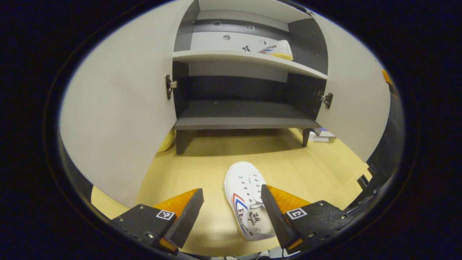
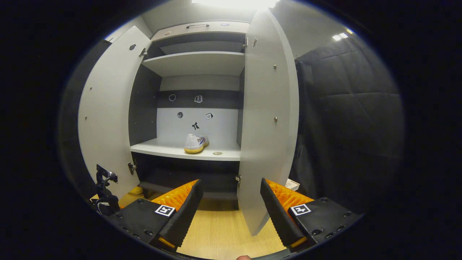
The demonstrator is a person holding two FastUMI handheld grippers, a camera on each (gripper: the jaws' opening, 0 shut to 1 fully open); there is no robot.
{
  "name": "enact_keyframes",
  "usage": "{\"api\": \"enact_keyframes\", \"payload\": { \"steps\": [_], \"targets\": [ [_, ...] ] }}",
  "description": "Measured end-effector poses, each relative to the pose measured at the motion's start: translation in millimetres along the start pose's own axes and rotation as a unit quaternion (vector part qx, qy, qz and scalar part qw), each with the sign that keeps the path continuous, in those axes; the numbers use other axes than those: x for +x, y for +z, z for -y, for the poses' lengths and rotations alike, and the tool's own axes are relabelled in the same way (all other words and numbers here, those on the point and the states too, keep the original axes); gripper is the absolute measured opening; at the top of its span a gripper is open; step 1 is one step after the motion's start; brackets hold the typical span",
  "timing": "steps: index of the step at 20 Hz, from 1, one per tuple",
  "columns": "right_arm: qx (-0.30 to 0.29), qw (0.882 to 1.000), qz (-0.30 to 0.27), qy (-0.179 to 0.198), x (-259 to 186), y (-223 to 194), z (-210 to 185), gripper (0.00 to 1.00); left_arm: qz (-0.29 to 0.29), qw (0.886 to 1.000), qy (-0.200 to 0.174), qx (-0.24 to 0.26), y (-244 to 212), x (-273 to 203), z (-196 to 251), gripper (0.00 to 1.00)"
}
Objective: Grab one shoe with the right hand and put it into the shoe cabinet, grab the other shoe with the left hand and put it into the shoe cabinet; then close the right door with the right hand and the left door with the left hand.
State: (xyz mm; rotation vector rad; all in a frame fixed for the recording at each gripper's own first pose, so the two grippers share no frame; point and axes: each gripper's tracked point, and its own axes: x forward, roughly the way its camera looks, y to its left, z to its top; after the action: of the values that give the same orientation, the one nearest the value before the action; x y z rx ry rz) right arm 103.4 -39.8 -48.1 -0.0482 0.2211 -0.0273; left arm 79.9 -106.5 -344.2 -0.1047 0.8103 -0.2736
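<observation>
- Left gripper (image 1: pixel 231 211): jaws spread wide, holding nothing, low over the wooden floor (image 1: pixel 310 169); 1 white shoe (image 1: pixel 247 200) lies on the floor between the fingers, just beside the right finger, toe toward the cabinet.
- Right gripper (image 2: pixel 231 211): jaws wide, empty, facing the right door (image 2: pixel 269 122).
- Shoe cabinet (image 1: pixel 245 115): both doors open; left door (image 1: pixel 119 108) near.
- Far: second shoe (image 2: pixel 195 143) sits on the white middle shelf (image 2: pixel 187 151).

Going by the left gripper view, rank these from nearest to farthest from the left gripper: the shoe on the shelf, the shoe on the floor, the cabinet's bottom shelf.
1. Shoe on the floor, right by the left gripper, against its right finger.
2. Bottom shelf, low in the open cabinet, straight ahead.
3. Shoe on the shelf, up on the middle shelf, toward the right.
</observation>
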Motion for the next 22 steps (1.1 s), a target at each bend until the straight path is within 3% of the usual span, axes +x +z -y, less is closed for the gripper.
{"api": "enact_keyframes", "payload": {
  "steps": [7, 10, 11, 13, 15, 16, 18, 22],
  "targets": [
    [-0.005, 1.000, -0.026, -0.012, -11, -19, 9, 1.00, -0.082, 0.996, 0.013, -0.004, -46, 32, -8, 0.96],
    [-0.003, 0.999, -0.031, -0.015, -14, -23, 11, 1.00, -0.101, 0.994, 0.001, -0.042, -61, 37, -5, 0.95],
    [-0.001, 0.999, -0.033, -0.014, -14, -24, 10, 1.00, -0.107, 0.992, -0.003, -0.061, -65, 41, -4, 0.84],
    [-0.002, 0.999, -0.036, -0.013, -15, -26, 9, 1.00, -0.117, 0.988, -0.035, -0.099, -64, 46, 7, 0.79],
    [-0.007, 0.999, -0.037, -0.012, -16, -28, 9, 1.00, -0.120, 0.986, -0.040, -0.112, -63, 40, 10, 0.40],
    [-0.007, 0.999, -0.039, -0.011, -17, -29, 9, 1.00, -0.118, 0.987, -0.041, -0.102, -65, 45, 11, 0.44],
    [-0.002, 0.999, -0.043, -0.006, -18, -32, 6, 1.00, -0.113, 0.989, -0.040, -0.084, -65, 47, 13, 0.39],
    [-0.003, 0.999, -0.047, 0.000, -19, -35, 4, 1.00, -0.104, 0.991, -0.028, -0.075, -62, 46, 7, 0.14]
  ]
}}
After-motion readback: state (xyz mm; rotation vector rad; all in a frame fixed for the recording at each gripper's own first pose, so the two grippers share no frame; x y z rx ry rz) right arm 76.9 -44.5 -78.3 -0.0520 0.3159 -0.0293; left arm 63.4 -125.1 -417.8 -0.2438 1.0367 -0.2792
